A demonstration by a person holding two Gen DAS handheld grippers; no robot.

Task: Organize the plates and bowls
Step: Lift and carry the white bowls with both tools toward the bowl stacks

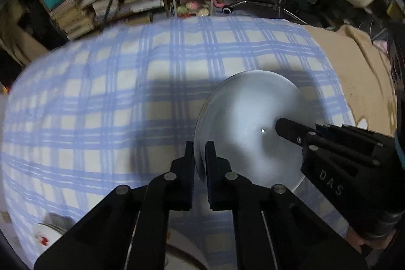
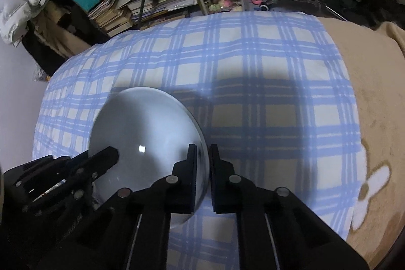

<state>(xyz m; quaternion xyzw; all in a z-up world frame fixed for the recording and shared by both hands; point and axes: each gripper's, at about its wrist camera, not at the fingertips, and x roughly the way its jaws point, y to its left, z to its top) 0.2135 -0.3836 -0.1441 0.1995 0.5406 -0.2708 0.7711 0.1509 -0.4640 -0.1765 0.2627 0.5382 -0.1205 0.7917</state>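
Item: round white glazed plate (image 1: pixel 250 118), pinched at opposite rims by left gripper (image 1: pixel 200 158) and right gripper (image 2: pixel 203 163), carried above blue checked cloth (image 2: pixel 227 55). Mid-transfer; next, judged, level lowering onto a stack.

Both tools, left (image 1: pixel 200 151) and right (image 2: pixel 203 154), are matte black with round silver rivets; one bears "DAS" lettering.

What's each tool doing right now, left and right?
Left tool: shut on the plate rim.
Right tool: shut on the same plate's opposite rim.
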